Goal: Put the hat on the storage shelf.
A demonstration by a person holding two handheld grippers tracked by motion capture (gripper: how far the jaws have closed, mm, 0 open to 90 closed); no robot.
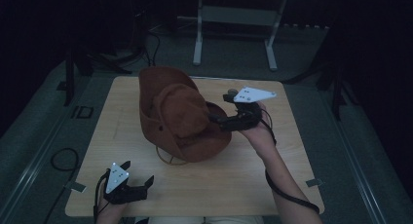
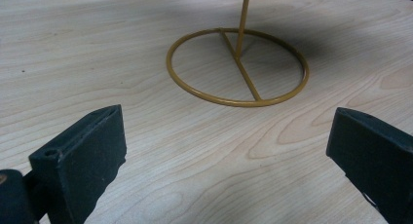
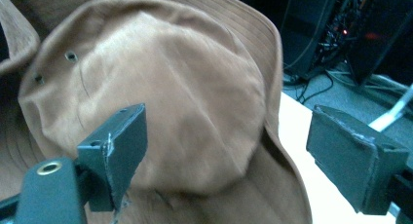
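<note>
A brown wide-brimmed hat (image 1: 180, 114) sits tilted on a yellow wire stand whose ring base (image 1: 168, 158) rests on the wooden table (image 1: 272, 151). My right gripper (image 1: 216, 119) is at the hat's right side, against the brim, and is open. In the right gripper view the crown of the hat (image 3: 160, 92) lies just beyond the spread jaws of the right gripper (image 3: 224, 151). My left gripper (image 1: 139, 172) rests open near the table's front left corner. The left gripper view shows the stand's ring (image 2: 237, 68) and upright rod ahead of the left gripper (image 2: 224, 146), with bare wood between the jaws.
A white-legged frame (image 1: 234, 34) stands on the floor behind the table. Cables (image 1: 63, 158) lie on the grey floor at the left. Dark equipment with wires (image 3: 341, 34) shows past the hat in the right gripper view. Bare tabletop lies at the front right.
</note>
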